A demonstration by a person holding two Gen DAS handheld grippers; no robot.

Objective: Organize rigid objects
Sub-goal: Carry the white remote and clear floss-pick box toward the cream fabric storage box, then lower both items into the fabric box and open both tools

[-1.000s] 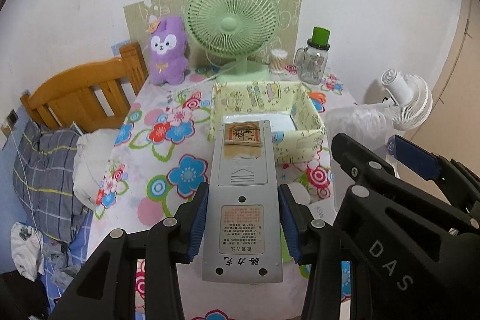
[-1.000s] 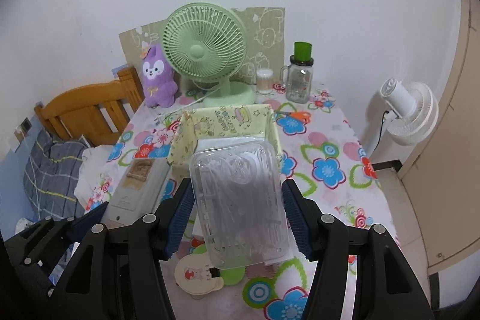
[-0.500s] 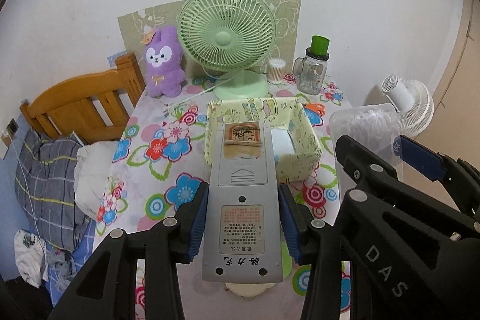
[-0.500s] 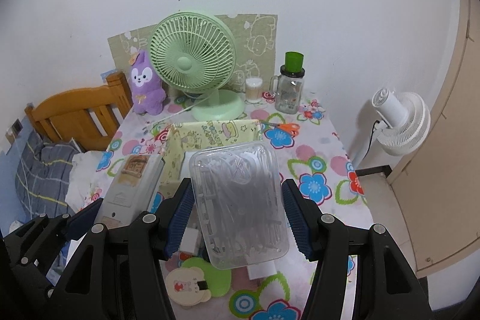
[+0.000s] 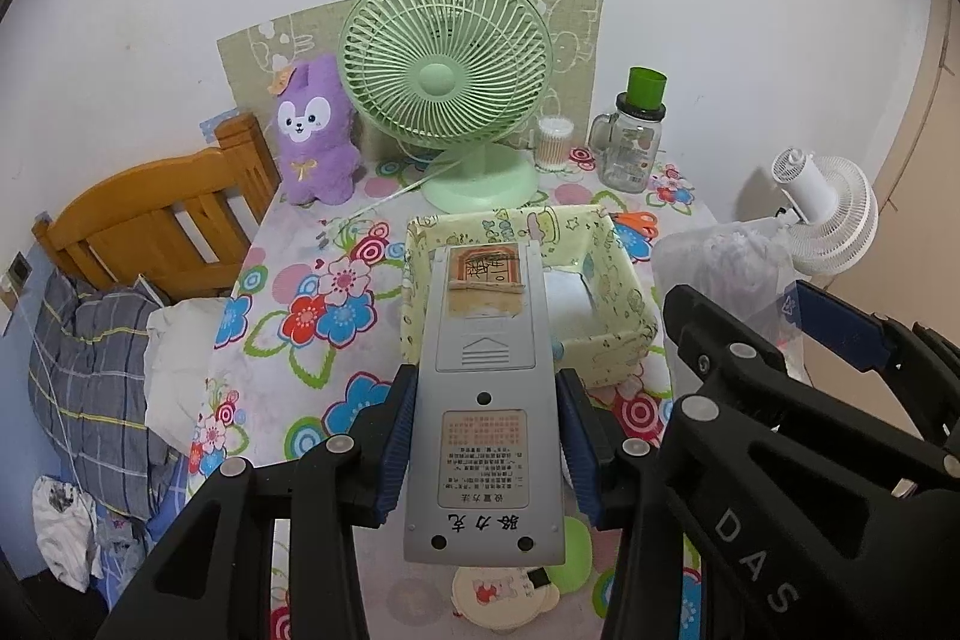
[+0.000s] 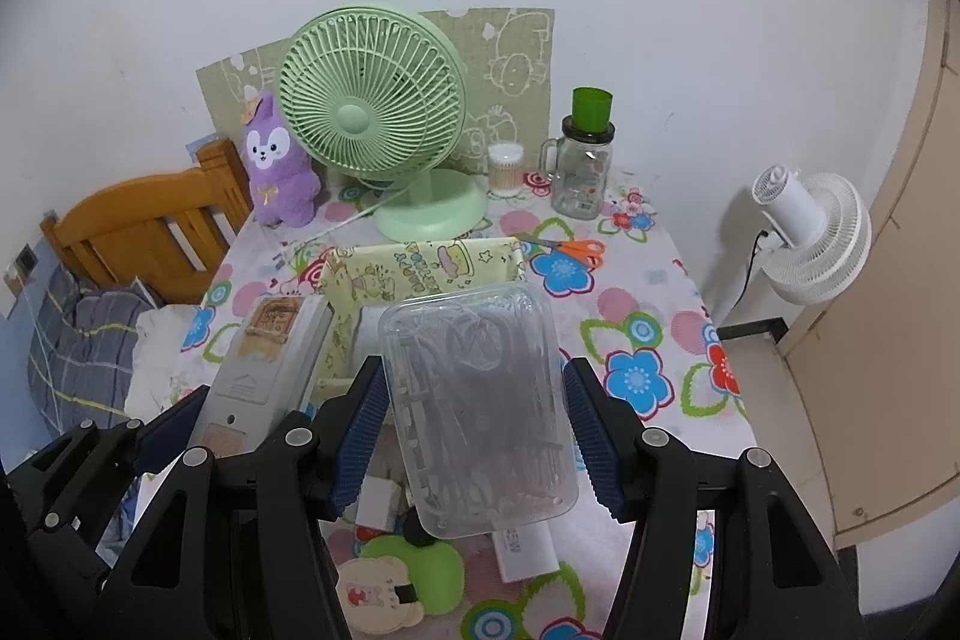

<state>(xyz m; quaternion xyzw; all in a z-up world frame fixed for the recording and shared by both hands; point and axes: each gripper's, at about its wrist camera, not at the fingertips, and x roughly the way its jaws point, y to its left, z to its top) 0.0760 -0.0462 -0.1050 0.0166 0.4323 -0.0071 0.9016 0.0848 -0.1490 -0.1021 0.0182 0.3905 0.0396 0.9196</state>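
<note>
My left gripper is shut on a grey remote control, held back side up above the table's near part. Its far end overlaps the yellow patterned box. My right gripper is shut on a clear plastic case full of small white items, held above the table in front of the box. The remote shows at the left of the right wrist view. A white item lies inside the box.
On the floral table: a green desk fan, a purple plush, a glass jar with green lid, a cotton swab tub, orange scissors, a bear-shaped item. A wooden bed frame stands left, a white fan right.
Both grippers have pulled back and risen with their loads, so the table and box look farther away and lower. Neither grip has changed.
</note>
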